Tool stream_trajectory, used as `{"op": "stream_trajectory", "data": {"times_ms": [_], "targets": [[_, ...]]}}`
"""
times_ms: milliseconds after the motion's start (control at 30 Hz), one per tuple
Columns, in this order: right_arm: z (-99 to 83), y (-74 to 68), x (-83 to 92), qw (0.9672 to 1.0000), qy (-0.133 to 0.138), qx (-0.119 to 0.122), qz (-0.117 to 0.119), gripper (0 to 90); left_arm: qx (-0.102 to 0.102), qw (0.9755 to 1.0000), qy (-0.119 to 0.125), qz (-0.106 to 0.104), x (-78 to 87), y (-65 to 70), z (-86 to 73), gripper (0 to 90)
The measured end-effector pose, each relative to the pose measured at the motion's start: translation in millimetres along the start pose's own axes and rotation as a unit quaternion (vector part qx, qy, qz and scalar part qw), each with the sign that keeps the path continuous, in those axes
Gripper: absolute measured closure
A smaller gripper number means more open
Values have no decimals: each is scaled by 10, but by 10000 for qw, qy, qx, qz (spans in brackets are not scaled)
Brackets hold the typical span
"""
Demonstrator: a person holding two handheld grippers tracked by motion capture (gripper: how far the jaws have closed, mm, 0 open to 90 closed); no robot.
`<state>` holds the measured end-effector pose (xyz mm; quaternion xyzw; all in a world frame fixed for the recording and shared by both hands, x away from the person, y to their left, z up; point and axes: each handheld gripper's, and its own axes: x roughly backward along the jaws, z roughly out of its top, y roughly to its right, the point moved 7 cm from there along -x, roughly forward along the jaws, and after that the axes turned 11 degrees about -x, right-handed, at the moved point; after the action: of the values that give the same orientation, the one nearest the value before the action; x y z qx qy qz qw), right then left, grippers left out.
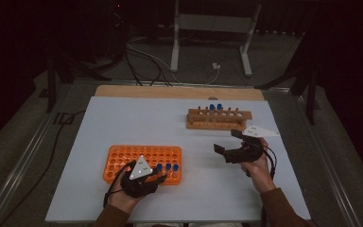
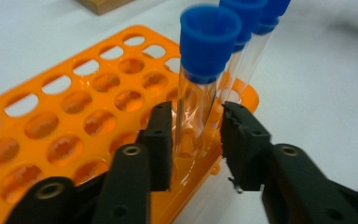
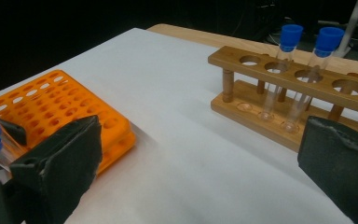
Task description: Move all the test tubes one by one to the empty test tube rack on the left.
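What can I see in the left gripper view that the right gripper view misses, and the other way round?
Left gripper view alone: the left gripper with its jaws astride a blue-capped tube standing in the rack, a small gap at each pad. Right gripper view alone: the wooden rack holding two capped tubes, framed by the wide-open right gripper. Shared: the orange rack on the white table.

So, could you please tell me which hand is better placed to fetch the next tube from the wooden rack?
The right. Its tongs stand open and empty beside the wooden rack, while the left tongs straddle a tube in the orange rack.
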<state>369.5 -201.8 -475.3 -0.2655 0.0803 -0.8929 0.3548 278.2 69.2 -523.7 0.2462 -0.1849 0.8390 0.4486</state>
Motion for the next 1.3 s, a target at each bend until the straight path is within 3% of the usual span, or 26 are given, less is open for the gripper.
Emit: {"op": "stream_trajectory", "data": {"times_ms": [167, 367, 467, 567, 767, 1000, 1300], "targets": [[9, 23, 5, 10000, 15, -29, -24, 0, 181, 9990, 404, -83, 124, -82, 52, 523], [21, 30, -6, 10000, 15, -12, -42, 0, 219, 9951, 964, -62, 303, -180, 150, 474], [30, 45, -12, 10000, 17, -10, -72, 0, 224, 9936, 1106, 28, 368, -232, 173, 421], [46, 72, -17, 9999, 28, -14, -121, 0, 356, 9915, 1245, 132, 428, -304, 193, 381], [106, 149, -42, 9996, -13, 30, -272, 0, 522, 9900, 1145, 639, 446, -466, 199, 179], [257, 237, -66, 9987, -53, 135, -483, 0, 728, 9872, 1015, 991, 384, -630, 189, 24], [462, 379, -233, 9968, -111, 144, -772, 0, 908, 9826, 947, 1312, 383, -775, 99, 6]]}}
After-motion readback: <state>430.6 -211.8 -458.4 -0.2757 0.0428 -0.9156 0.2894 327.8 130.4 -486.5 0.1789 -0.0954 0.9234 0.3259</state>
